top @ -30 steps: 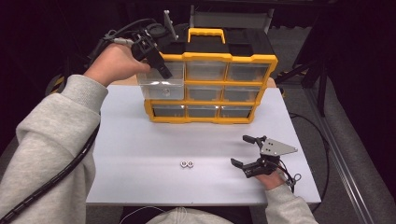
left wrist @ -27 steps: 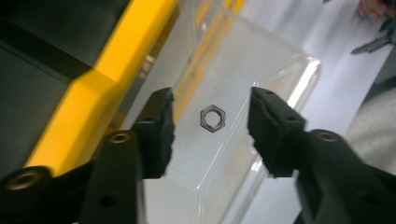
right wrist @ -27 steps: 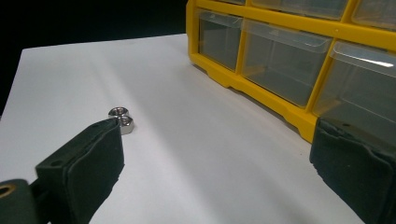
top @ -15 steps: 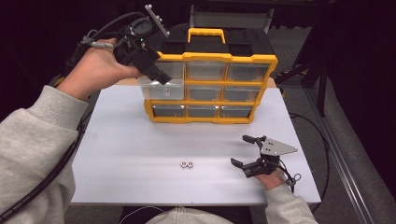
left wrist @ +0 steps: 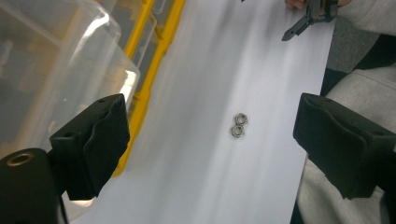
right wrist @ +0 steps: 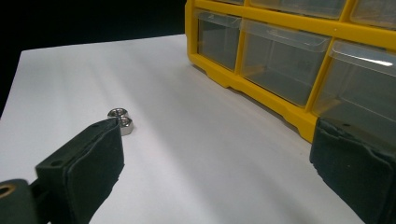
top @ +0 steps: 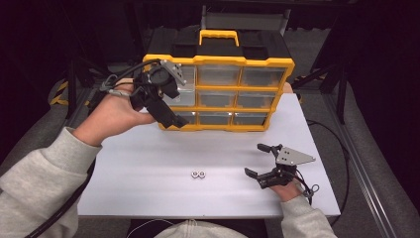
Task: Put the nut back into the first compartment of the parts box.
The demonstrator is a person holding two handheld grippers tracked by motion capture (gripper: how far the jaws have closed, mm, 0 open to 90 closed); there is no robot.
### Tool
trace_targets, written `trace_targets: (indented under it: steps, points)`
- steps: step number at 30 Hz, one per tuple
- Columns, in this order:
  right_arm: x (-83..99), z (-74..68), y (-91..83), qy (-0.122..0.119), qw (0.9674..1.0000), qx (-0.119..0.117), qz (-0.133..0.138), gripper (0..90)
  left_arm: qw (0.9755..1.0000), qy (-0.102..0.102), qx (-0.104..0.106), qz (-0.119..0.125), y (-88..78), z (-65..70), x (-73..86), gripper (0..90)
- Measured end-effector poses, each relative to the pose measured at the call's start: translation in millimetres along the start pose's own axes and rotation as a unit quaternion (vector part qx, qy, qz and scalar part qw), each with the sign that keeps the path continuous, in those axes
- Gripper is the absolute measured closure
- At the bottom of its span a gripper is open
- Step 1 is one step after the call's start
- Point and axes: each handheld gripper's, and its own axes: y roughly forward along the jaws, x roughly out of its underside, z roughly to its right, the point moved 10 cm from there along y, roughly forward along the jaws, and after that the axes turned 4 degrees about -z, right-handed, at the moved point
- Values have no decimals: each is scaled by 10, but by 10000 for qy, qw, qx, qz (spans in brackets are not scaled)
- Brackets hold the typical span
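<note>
A yellow organizer [top: 218, 62] with clear drawers stands at the back of the white table [top: 138, 163]. My left gripper [top: 171, 116] hangs in front of its left column, angled down toward the table. Its jaws have just been opening and stand wide with nothing between them [left wrist: 212, 135]. Beside its left jaw, a clear drawer [left wrist: 56, 65] sticks out of the frame. Two small metal nuts [top: 199, 174] lie touching near the table's front middle [left wrist: 238, 126] [right wrist: 121, 120]. My right gripper [top: 253, 159] rests open at the front right, pointing left toward the nuts, empty [right wrist: 210, 154].
The organizer's lower drawers [right wrist: 280, 60] are pushed in and a yellow handle [top: 218, 35] sits on its top. Dark floor and black stands surround the table. A cable [top: 64, 208] trails from the left gripper past the sleeve.
My left hand has come down and forward from the top left drawer to the front of the organizer, and its jaws have spread. The right gripper and the nuts have stayed put.
</note>
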Motion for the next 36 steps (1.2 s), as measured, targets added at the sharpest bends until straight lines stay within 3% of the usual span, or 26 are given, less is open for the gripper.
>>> trace_targets:
  steps: [5, 10, 16, 22, 26, 30, 36]
  points:
    - [1, -5, 3, -1, 10000, -8, -7, 35, 9999, 7, 50, -152, 412, 102, 110, 122]
    - [-1, -4, 3, -7, 10000, -2, -12, 34, 9997, 65, 119, -214, 648, 151, 150, 121]
    - [2, 1, 2, -18, 10000, -4, -16, 35, 9990, 59, 348, -257, 1055, 202, 260, 121]
    - [6, 6, 2, -3, 10000, 3, -30, 34, 9987, 104, 395, -293, 1304, 234, 334, 121]
    - [9, 9, 2, -5, 10000, 16, -52, 34, 9983, 18, 521, -241, 1526, 292, 411, 127]
    - [8, 0, 14, -14, 10000, -20, -40, 34, 9973, 62, 593, -431, 1772, 333, 538, 130]
    - [10, 5, 13, -13, 10000, -2, -47, 34, 9966, 134, 507, -642, 1955, 375, 629, 135]
